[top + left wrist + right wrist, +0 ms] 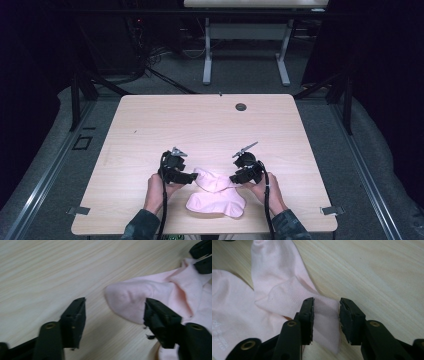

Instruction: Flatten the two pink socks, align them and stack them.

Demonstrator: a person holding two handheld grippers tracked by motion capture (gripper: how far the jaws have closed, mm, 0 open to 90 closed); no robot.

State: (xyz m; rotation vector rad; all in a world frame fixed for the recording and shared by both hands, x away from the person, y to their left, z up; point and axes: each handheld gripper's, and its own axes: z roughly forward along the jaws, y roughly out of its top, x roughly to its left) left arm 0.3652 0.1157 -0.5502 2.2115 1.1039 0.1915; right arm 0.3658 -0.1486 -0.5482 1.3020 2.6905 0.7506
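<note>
Two pink socks on a wooden table, a gripper working at each end of the upper one.

We are observing two soft, pale pink knit socks lying on a light wood-grain table. The lower sock is lying flat and rounded near the table's front edge; the upper sock is lying creased and partly overlapping it. The left gripper is standing with its black jaws apart; the rounded toe end of the upper sock is lying just ahead of them, nearer the right-hand jaw, with bare table between the pads. The right gripper is straddling the finely ribbed cuff of the upper sock; the cuff is sitting between its jaws, with no gap visible at either pad. We are seeing faint lettering on the lower sock in the right gripper view.
</note>
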